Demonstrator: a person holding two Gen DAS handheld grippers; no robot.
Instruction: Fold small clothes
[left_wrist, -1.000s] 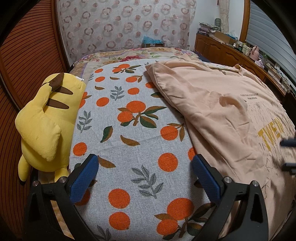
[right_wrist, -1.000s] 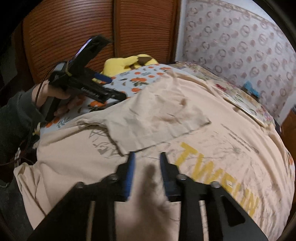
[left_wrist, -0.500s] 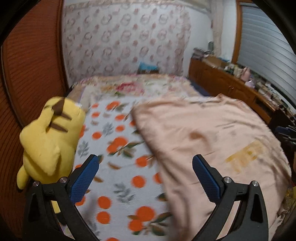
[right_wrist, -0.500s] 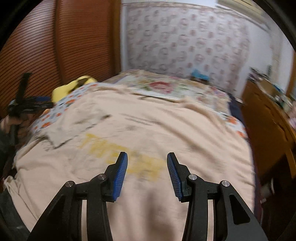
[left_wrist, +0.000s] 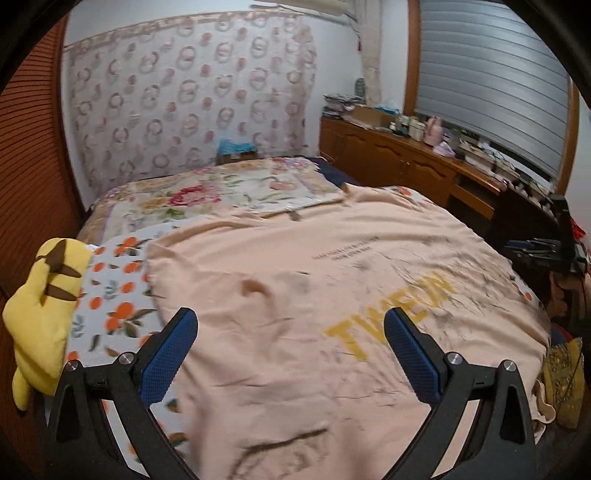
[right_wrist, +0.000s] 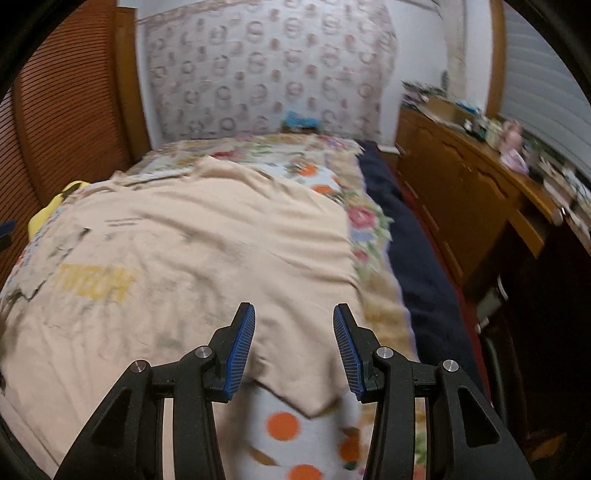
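A peach T-shirt (left_wrist: 332, 280) with yellow lettering lies spread on the bed; it also shows in the right wrist view (right_wrist: 192, 251). My left gripper (left_wrist: 290, 339) is open and empty, held above the shirt's left part. My right gripper (right_wrist: 293, 347) is open and empty, above the shirt's right sleeve (right_wrist: 306, 376) near the bed's right side. The right gripper also shows at the right edge of the left wrist view (left_wrist: 543, 247).
A yellow plush toy (left_wrist: 40, 306) lies at the bed's left edge. An orange-print sheet (left_wrist: 118, 302) covers the bed. A wooden cabinet (left_wrist: 406, 162) with clutter runs along the right wall. A dark blue blanket (right_wrist: 413, 251) lies along the bed's right side.
Both grippers have swung right and lifted. The left now looks over the shirt instead of the sheet. The right gripper has opened wider and moved to the shirt's right sleeve.
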